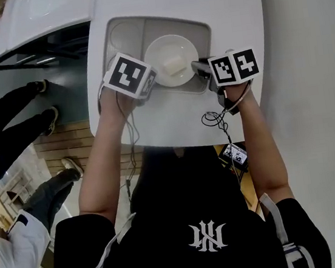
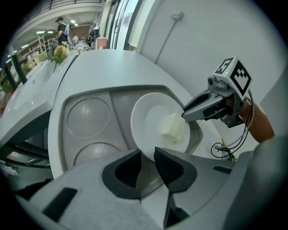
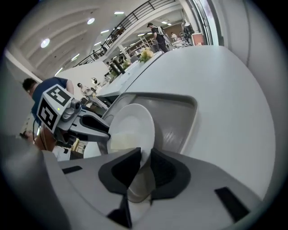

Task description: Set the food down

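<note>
A: Where is the food (image 2: pixel 173 129)?
B: It is a pale block on the white plate (image 2: pixel 150 119), and the plate sits in the big compartment of the grey tray (image 2: pixel 60 121) on the white table (image 1: pixel 224 6).
A: The left gripper (image 2: pixel 148 155)?
B: At the plate's left rim. Its jaws stand apart; the rim runs between them with a gap showing, so the pads do not press it.
A: And the right gripper (image 3: pixel 145 156)?
B: At the opposite rim, facing the left one. Jaws parted too, the rim between them, not clamped.
A: What else does the tray have?
B: Two round wells (image 2: pixel 87 117) beside the plate, on the left gripper's side.
</note>
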Tool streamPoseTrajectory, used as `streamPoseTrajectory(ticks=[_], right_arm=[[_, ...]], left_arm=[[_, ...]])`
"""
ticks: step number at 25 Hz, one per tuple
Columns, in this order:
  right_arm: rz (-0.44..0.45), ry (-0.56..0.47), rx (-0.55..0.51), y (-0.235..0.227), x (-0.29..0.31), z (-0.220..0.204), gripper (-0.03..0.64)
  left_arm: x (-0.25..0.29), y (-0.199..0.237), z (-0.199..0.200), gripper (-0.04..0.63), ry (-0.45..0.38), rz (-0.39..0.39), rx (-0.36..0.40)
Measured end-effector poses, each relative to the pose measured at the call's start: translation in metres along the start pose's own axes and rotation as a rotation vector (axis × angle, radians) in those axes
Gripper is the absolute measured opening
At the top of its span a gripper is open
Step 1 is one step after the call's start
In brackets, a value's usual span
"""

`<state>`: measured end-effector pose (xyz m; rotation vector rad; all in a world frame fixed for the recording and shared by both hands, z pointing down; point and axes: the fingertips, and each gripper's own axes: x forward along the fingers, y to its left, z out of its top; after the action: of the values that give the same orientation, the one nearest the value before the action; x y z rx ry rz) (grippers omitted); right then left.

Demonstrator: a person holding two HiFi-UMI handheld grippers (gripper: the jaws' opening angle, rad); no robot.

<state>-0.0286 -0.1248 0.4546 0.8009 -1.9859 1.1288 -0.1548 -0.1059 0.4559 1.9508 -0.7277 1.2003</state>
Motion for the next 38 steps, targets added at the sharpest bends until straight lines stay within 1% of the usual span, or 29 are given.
streamPoseTrajectory(ticks=[3, 5, 7, 9, 11, 12, 13, 14, 15, 16, 17, 18, 19, 20, 21, 23, 25, 27, 29, 30, 31, 33, 36, 38], right_arm=[[-0.082, 0.008, -0.092, 0.004, -0.004, 0.012, 0.066], [-0.151, 0.023, -0.182, -0.001, 0.021, 0.024, 0.080], [-0.228, 0.054, -0.280, -0.006, 0.050, 0.032, 0.092], [-0.286, 0.076, -0.355, -0.009, 0.072, 0.035, 0.095], [-0.301, 0.073, -0.388, -0.009, 0.083, 0.037, 0.094], [-0.288, 0.052, -0.390, -0.007, 0.081, 0.038, 0.094], [-0.262, 0.006, -0.384, -0.004, 0.074, 0.039, 0.089], [-0.223, -0.072, -0.372, 0.002, 0.061, 0.043, 0.063], [-0.172, -0.180, -0.351, 0.009, 0.045, 0.047, 0.044], [-0.107, -0.302, -0.321, 0.019, 0.027, 0.050, 0.032], [-0.032, -0.419, -0.280, 0.029, 0.009, 0.051, 0.019], [0.048, -0.518, -0.231, 0.039, -0.009, 0.047, 0.017], [0.125, -0.590, -0.177, 0.050, -0.024, 0.039, 0.010], [0.193, -0.637, -0.130, 0.061, -0.038, 0.026, 0.005], [0.244, -0.662, -0.104, 0.073, -0.049, 0.010, 0.005], [0.295, -0.682, -0.116, 0.100, -0.064, -0.020, 0.005], [0.340, -0.707, -0.126, 0.124, -0.073, -0.036, 0.005], [0.397, -0.731, -0.106, 0.141, -0.077, -0.039, 0.005], [0.470, -0.757, -0.082, 0.154, -0.081, -0.038, 0.005], [0.514, -0.777, -0.070, 0.160, -0.086, -0.036, 0.004], [0.559, -0.801, -0.062, 0.167, -0.091, -0.034, 0.005], [0.633, -0.840, -0.063, 0.178, -0.102, -0.030, 0.004], [0.695, -0.847, -0.083, 0.186, -0.110, -0.036, 0.004], [0.732, -0.836, -0.094, 0.189, -0.111, -0.042, 0.004]], left_arm=[[-0.006, 0.003, 0.004, 0.087, 0.028, 0.022, 0.008], [0.007, 0.028, 0.006, 0.092, 0.032, 0.063, 0.025], [0.022, 0.055, 0.008, 0.095, 0.037, 0.118, 0.061], [0.035, 0.071, 0.005, 0.095, 0.061, 0.159, 0.094], [0.040, 0.078, 0.003, 0.095, 0.071, 0.176, 0.118], [0.037, 0.078, 0.002, 0.095, 0.058, 0.178, 0.126], [0.031, 0.076, 0.003, 0.095, 0.025, 0.178, 0.130], [0.022, 0.073, 0.005, 0.094, -0.035, 0.174, 0.128], [0.010, 0.070, 0.007, 0.094, -0.129, 0.157, 0.122], [-0.005, 0.066, 0.009, 0.094, -0.258, 0.118, 0.113], [-0.021, 0.061, 0.010, 0.090, -0.409, 0.052, 0.101], [-0.037, 0.052, 0.009, 0.070, -0.553, -0.038, 0.085], [-0.050, 0.039, 0.004, 0.049, -0.671, -0.140, 0.066], [-0.060, 0.021, -0.006, 0.025, -0.758, -0.240, 0.047], [-0.067, 0.002, -0.018, 0.006, -0.815, -0.322, 0.029], [-0.074, -0.034, -0.042, 0.006, -0.868, -0.431, -0.005], [-0.073, -0.061, -0.059, 0.006, -0.883, -0.502, -0.024], [-0.070, -0.083, -0.067, 0.005, -0.893, -0.569, 0.003], [-0.066, -0.100, -0.073, 0.005, -0.891, -0.644, 0.060], [-0.065, -0.102, -0.074, 0.005, -0.888, -0.667, 0.086], [-0.067, -0.100, -0.072, 0.005, -0.893, -0.671, 0.104], [-0.080, -0.089, -0.065, 0.005, -0.931, -0.644, 0.114], [-0.104, -0.078, -0.059, 0.006, -0.993, -0.584, 0.081], [-0.118, -0.082, -0.061, 0.008, -1.019, -0.585, 0.052]])
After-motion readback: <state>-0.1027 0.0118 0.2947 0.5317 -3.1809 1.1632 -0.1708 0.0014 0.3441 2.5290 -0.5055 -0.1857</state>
